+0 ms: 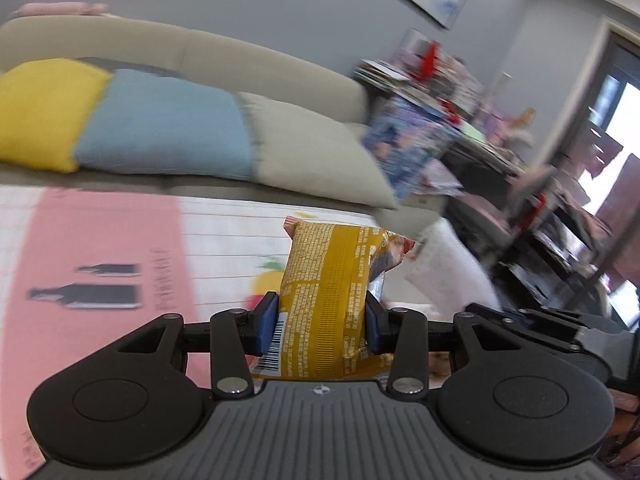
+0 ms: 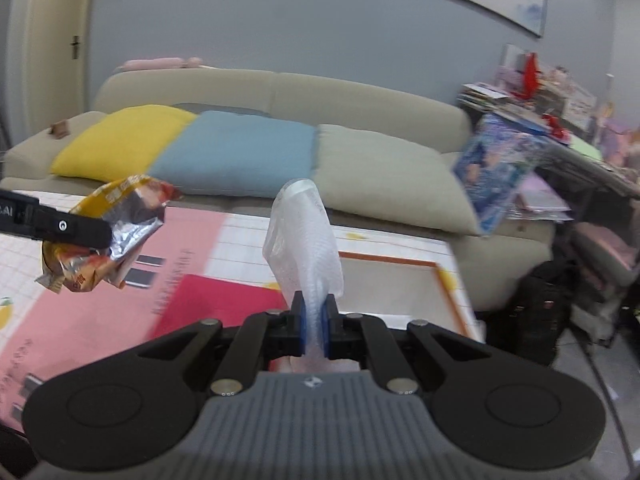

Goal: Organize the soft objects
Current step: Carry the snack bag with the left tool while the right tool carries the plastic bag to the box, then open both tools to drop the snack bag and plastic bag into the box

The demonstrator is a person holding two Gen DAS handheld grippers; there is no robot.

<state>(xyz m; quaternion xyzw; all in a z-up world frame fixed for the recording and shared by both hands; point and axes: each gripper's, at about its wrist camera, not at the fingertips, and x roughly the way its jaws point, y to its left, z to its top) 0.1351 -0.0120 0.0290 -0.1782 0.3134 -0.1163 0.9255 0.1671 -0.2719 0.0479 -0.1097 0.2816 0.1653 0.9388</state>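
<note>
My left gripper is shut on a yellow snack bag, which stands upright between the blue pads above the table. In the right wrist view the same crumpled snack bag hangs at the left, pinched by the left gripper's black finger. My right gripper is shut on a clear bubble-wrap pouch, which sticks up from the pads over the table. Both held things are off the table surface.
A table with a pink and white patterned cloth lies below. Behind it stands a beige sofa with yellow, blue and beige cushions. A cluttered shelf with a blue box is at the right.
</note>
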